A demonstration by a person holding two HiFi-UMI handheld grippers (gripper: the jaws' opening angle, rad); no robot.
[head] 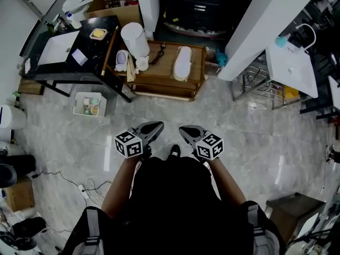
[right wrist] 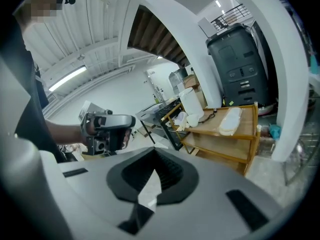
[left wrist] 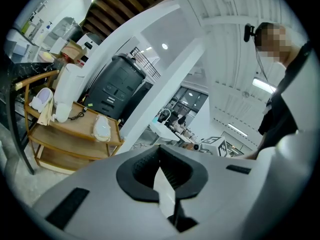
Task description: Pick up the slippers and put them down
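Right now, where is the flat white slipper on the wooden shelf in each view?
Head view: slipper, upper centre, on the right part of the wooden shelf.
Left gripper view: slipper, left of centre.
Right gripper view: slipper, right of centre.
Shared landmark: tall white cylinder on that shelf, left of the slipper in every view.

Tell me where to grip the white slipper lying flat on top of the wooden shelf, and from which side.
Probably pinch the white slipper across its narrow width at the near end, coming from the wooden shelf's front with the shut right gripper. It lies flat, pointing away from the person, near the shelf's right edge; the tall white cylinder crowds the left.
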